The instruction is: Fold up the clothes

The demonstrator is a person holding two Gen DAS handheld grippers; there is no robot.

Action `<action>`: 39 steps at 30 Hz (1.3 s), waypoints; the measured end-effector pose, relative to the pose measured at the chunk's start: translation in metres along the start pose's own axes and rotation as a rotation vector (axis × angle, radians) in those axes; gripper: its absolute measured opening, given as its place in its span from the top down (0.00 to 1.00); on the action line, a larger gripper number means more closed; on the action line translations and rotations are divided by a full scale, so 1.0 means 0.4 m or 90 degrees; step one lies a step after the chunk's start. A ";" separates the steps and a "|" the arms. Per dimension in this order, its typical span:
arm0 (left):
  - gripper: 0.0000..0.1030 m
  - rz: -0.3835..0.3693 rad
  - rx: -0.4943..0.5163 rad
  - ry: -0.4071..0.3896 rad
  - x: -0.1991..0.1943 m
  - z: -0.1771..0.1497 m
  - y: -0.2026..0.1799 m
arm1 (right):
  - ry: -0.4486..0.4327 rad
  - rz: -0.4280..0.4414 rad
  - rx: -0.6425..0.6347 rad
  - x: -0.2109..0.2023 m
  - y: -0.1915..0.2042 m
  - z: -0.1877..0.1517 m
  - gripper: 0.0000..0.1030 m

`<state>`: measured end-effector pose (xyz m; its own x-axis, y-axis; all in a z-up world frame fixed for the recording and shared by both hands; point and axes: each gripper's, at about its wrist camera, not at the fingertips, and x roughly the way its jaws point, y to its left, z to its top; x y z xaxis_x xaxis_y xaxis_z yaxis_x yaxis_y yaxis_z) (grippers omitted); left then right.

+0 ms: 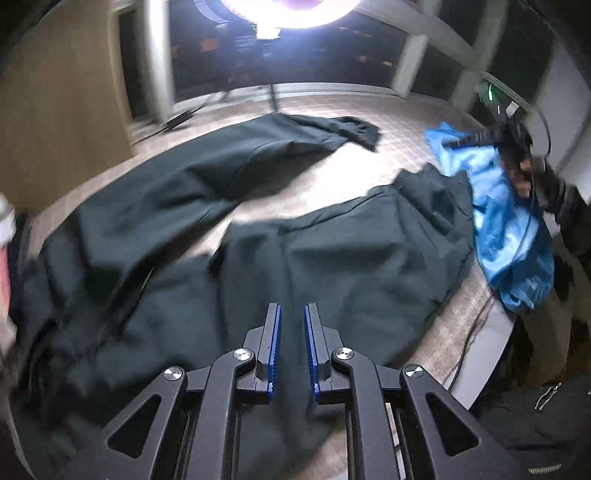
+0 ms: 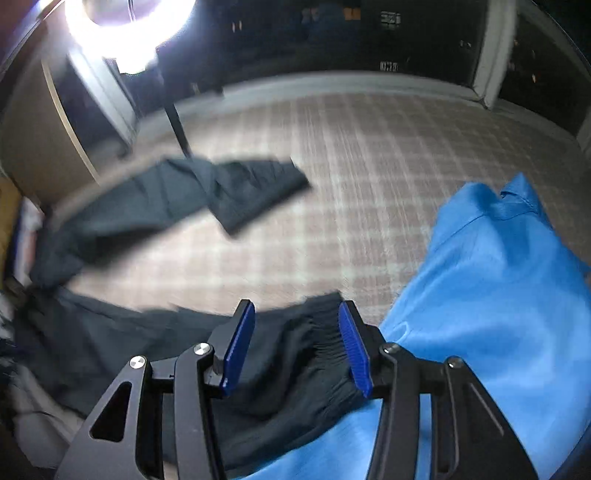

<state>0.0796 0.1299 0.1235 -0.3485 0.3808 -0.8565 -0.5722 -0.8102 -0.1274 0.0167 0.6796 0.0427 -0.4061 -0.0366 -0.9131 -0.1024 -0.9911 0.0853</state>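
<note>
Dark trousers (image 1: 166,229) lie spread over the checked table (image 1: 369,122), legs reaching toward the far side. My left gripper (image 1: 292,308) hovers above the trousers' near part, its blue pads a narrow gap apart with nothing pinched. In the right wrist view, my right gripper (image 2: 295,308) is open over the trousers' gathered elastic waistband (image 2: 295,354), with no cloth between the pads. A bright blue garment (image 2: 480,295) lies bunched just right of it. The left wrist view shows the right gripper (image 1: 458,142), held by a hand (image 1: 522,177), over the blue garment (image 1: 509,236).
A ring light (image 1: 273,11) on a thin stand (image 1: 273,96) glares from the table's far side, before dark windows. A cable (image 1: 472,332) runs along the table's right edge. Pink and white items (image 1: 5,229) sit at the left edge. Bare checked cloth (image 2: 369,166) stretches beyond the trousers.
</note>
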 end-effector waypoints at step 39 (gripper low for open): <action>0.76 0.221 -0.285 -0.088 -0.325 -0.206 0.421 | -0.160 0.001 0.023 -0.363 0.021 -0.021 0.64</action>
<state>0.0896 -0.0928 0.1721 -0.5709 0.0890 -0.8162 -0.0477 -0.9960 -0.0752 0.0825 0.6756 0.1728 -0.6194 -0.0003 -0.7851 -0.1323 -0.9857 0.1048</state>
